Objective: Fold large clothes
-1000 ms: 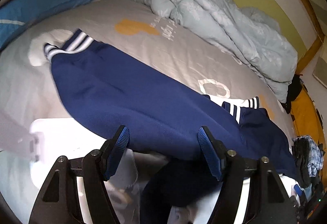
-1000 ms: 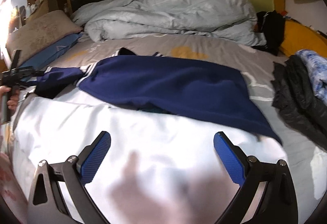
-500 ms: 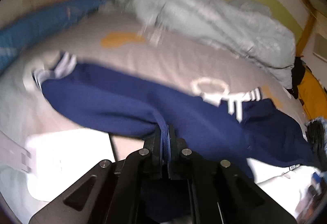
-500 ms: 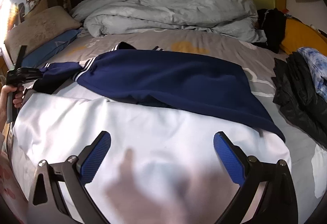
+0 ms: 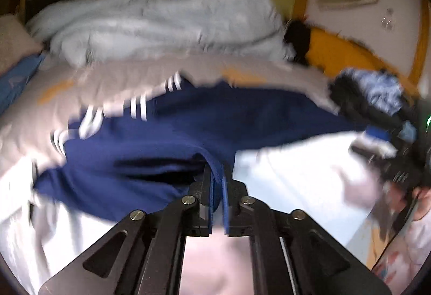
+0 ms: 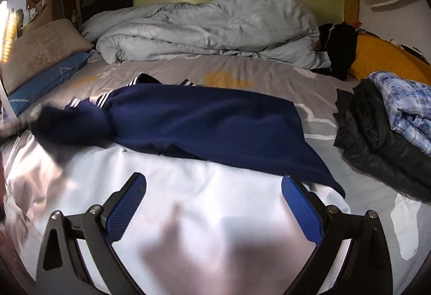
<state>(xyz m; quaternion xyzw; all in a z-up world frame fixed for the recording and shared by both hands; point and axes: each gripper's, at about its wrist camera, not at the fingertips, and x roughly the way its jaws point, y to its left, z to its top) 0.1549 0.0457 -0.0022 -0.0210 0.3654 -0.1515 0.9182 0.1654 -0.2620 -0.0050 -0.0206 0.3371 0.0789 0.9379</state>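
A navy blue sweater (image 6: pixel 215 125) with white-striped cuffs lies across the grey bed sheet (image 6: pixel 242 71), partly over a white cloth (image 6: pixel 188 187). My left gripper (image 5: pixel 217 187) is shut on a fold of the navy sweater (image 5: pixel 167 138) and holds that part lifted; this view is blurred by motion. In the right wrist view the held sleeve end (image 6: pixel 62 125) is raised at the far left. My right gripper (image 6: pixel 212 208) is open and empty, hovering over the white cloth in front of the sweater's near edge.
A rumpled pale blue duvet (image 6: pixel 210 28) fills the back of the bed. Pillows (image 6: pixel 40 52) lie at the left. A pile of black and blue plaid clothes (image 6: pixel 382 122) sits at the right, with a yellow cushion (image 6: pixel 382 58) behind it.
My left gripper closed on the sweater's edge and swung round with it, pulling the sleeve end toward the middle. My right gripper stayed open and barely moved.
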